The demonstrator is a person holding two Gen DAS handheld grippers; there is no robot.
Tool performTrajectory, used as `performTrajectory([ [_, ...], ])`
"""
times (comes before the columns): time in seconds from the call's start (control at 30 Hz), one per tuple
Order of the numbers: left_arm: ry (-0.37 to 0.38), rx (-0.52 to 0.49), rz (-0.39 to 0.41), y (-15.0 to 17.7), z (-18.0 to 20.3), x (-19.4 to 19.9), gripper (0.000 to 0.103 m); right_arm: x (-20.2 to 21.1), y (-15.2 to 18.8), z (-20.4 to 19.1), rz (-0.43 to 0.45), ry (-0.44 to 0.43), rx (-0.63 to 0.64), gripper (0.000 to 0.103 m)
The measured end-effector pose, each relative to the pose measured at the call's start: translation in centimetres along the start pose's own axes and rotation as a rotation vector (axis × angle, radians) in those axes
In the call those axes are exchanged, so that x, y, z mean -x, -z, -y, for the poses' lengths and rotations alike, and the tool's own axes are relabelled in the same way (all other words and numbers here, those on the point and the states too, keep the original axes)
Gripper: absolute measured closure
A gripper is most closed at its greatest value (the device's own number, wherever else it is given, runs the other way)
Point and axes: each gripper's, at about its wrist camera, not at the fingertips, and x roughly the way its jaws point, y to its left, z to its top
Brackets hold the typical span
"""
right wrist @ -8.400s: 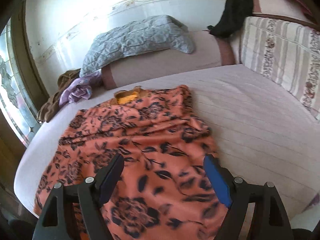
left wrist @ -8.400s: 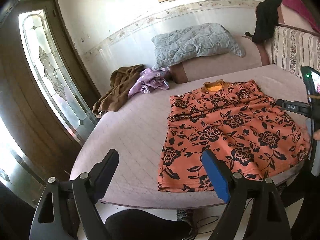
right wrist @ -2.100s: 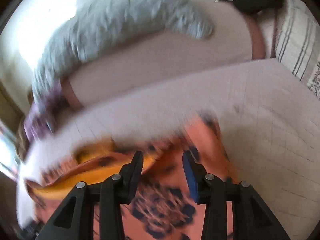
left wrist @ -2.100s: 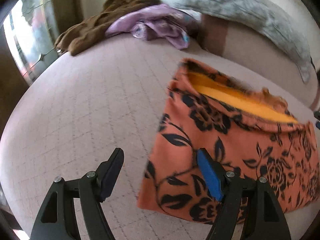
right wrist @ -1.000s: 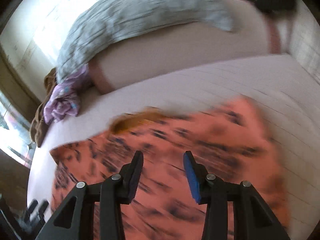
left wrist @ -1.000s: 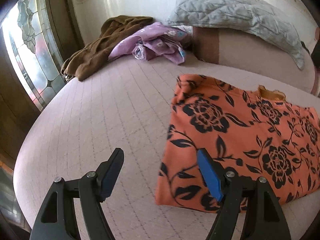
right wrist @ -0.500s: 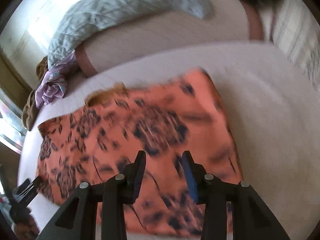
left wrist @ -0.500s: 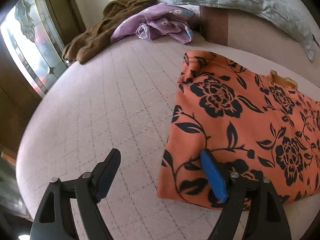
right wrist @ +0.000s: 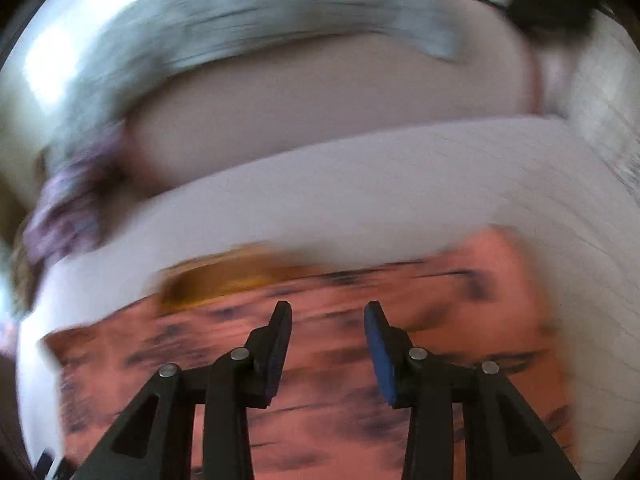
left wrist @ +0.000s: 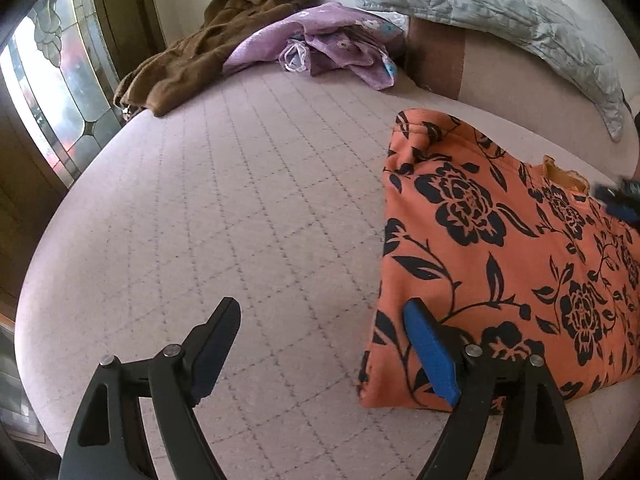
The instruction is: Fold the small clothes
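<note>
An orange garment with a black flower print (left wrist: pixel 500 248) lies folded in half on the quilted pink bed (left wrist: pixel 240 220), its yellow-lined neck opening at the far edge. My left gripper (left wrist: pixel 320 344) is open and empty, just above the bed at the garment's near left corner. My right gripper (right wrist: pixel 326 340) is part open and empty, hovering over the garment (right wrist: pixel 440 320); this view is blurred by motion. The right gripper's tip (left wrist: pixel 618 200) shows at the right edge of the left wrist view.
A brown garment (left wrist: pixel 208 48) and a purple garment (left wrist: pixel 332 40) lie heaped at the bed's far left. A grey quilted pillow (left wrist: pixel 500 8) rests on a pink bolster (left wrist: pixel 500 76). A stained-glass door (left wrist: pixel 52 92) stands at the left.
The garment's lower half was folded up over its top. Both grippers let go; in the last half second my right gripper swung towards the neck edge while the left one stayed by the corner.
</note>
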Motion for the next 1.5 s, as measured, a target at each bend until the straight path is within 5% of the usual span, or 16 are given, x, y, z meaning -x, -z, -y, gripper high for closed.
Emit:
performTrajectory([
  [0.2,-0.032,-0.030,0.010,0.5,0.2,0.5,0.018,-3.0,1.5,-13.1,-0.121,-0.261,0.198,0.062],
  [0.33,-0.026,-0.036,0.007,0.4,0.0,0.4,0.018,-7.3,1.7,-17.0,-0.219,-0.227,0.194,0.062],
  [0.43,-0.023,-0.028,0.007,0.1,-0.2,0.2,0.018,-9.1,0.5,-18.0,-0.176,-0.184,0.157,0.061],
  [0.57,-0.040,-0.037,0.034,-0.3,0.2,0.6,0.018,-7.6,-0.7,-16.1,-0.139,-0.216,0.055,0.063],
  [0.87,-0.064,-0.140,0.194,0.2,5.0,4.3,0.018,3.0,2.5,-6.9,-0.050,-0.139,0.105,0.063],
  [1.03,-0.010,-0.229,0.121,1.3,8.2,3.1,0.018,7.2,6.2,0.5,-0.052,-0.030,0.071,0.063],
  [1.13,-0.047,-0.302,0.021,2.4,10.0,0.8,0.018,7.2,8.8,5.3,-0.104,0.024,-0.009,0.063],
  [1.23,-0.092,-0.356,0.078,2.8,10.9,1.1,0.018,6.5,11.7,9.2,-0.194,0.059,-0.098,0.063],
  [1.33,-0.022,-0.334,0.157,2.6,10.9,3.8,0.018,10.3,13.0,10.2,-0.108,0.004,-0.115,0.063],
  [1.43,0.054,-0.288,0.198,2.7,10.9,5.7,0.018,14.2,13.8,11.5,0.006,-0.022,-0.155,0.039],
  [1.5,0.056,-0.283,0.221,2.9,11.1,6.2,0.018,15.4,14.4,12.7,0.031,-0.044,-0.195,0.038],
])
